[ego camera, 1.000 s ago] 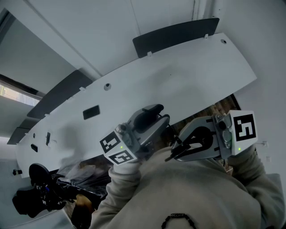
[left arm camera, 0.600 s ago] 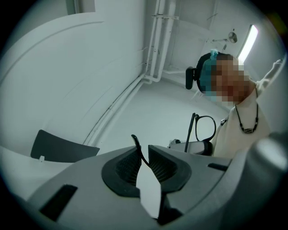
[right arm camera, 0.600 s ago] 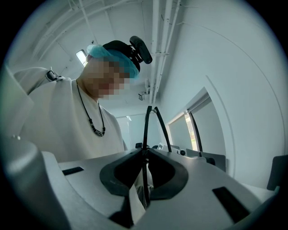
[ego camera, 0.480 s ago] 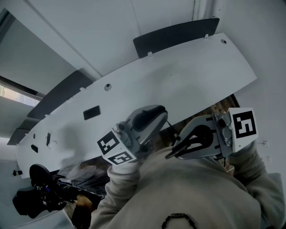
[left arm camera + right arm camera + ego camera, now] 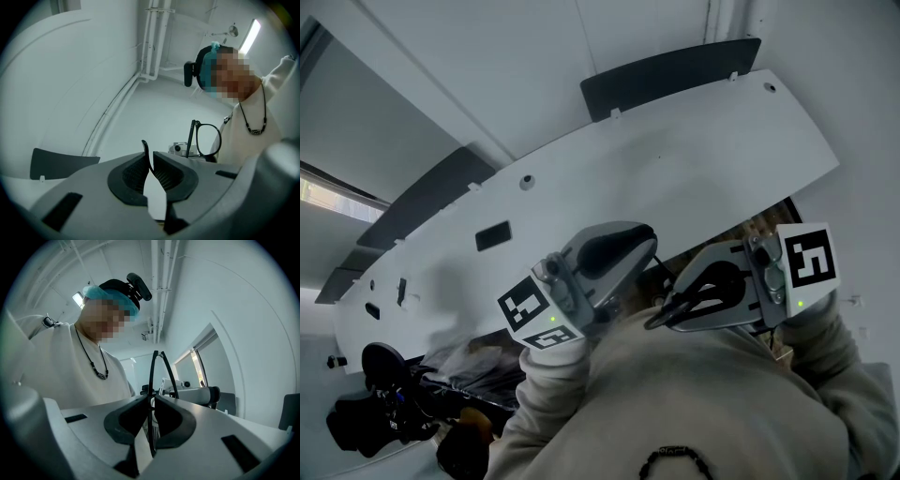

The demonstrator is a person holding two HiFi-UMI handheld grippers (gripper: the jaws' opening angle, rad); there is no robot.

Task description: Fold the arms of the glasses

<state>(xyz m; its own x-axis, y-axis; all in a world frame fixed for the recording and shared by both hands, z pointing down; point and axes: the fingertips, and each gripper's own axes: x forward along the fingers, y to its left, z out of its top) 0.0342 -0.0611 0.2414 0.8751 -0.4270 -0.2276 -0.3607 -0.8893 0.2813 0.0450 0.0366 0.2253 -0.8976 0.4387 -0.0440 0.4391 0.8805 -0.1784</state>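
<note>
Black-rimmed glasses (image 5: 208,138) hang in the air between the two grippers, close against the person's chest and just short of the near edge of the desk (image 5: 675,159).

The left gripper (image 5: 642,246) has just been closing its fingers (image 5: 171,171). They now stand almost together on the thin curved tip of one arm (image 5: 145,149), which sticks up from between the pads. From that gripper's view the front of the glasses stands upright beyond the fingers, with one lens ring plain to see.

The right gripper (image 5: 666,314) has its fingers (image 5: 171,416) nearly shut on the rim, which runs down between the pads as a thin black line. A narrow loop of rim (image 5: 159,369) rises above them.

In the head view the grey gripper bodies and the pale sweater (image 5: 703,403) cover most of the glasses, so only a few thin dark lines show between the two tips.

The long white desk runs slantwise and carries a small black rectangle (image 5: 491,234). Two dark chairs (image 5: 666,75) (image 5: 422,202) stand along its far side. Dark equipment (image 5: 384,408) sits low on the left, beside crumpled clear plastic (image 5: 478,361).

White pipes (image 5: 152,42) climb the wall behind. The person wears a dark bead necklace (image 5: 255,129), a teal hair cap (image 5: 112,292) and a black head camera (image 5: 139,286).
</note>
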